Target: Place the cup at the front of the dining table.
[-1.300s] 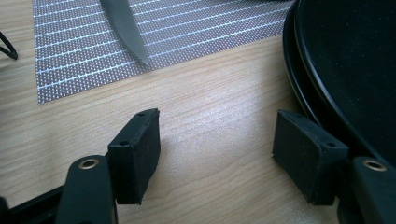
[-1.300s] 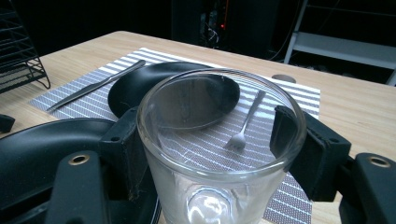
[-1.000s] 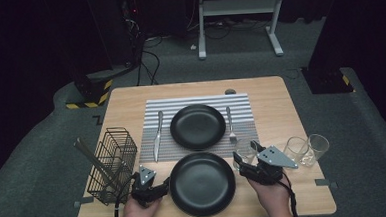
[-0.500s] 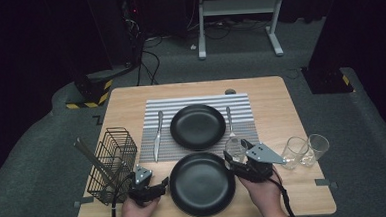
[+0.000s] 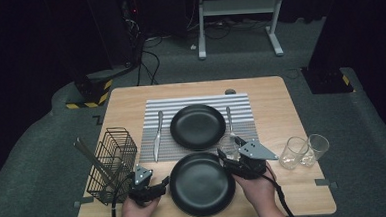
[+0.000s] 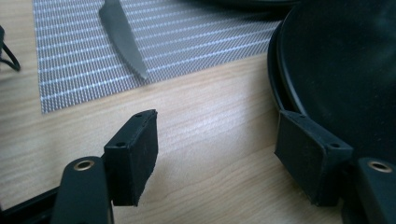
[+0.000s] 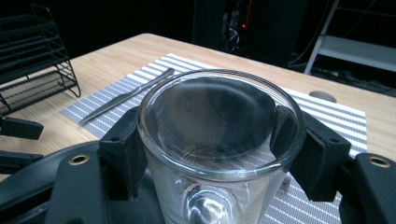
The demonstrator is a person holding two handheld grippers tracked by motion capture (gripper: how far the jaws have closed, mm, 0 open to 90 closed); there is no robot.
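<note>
Between the right gripper's (image 7: 210, 154) fingers (image 7: 123, 154), a glass (image 7: 219, 140) hides the table (image 7: 116, 60) behind.

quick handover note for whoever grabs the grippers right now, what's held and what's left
Right gripper: shut on a clear glass, held upright above the near plate's far right rim.
Left gripper: open, holding nothing, at the near plate's left edge.
Done: far plate, knife and fork lie on the striped mat.
Left: set this glass down; two more glasses wait at the right.
</note>
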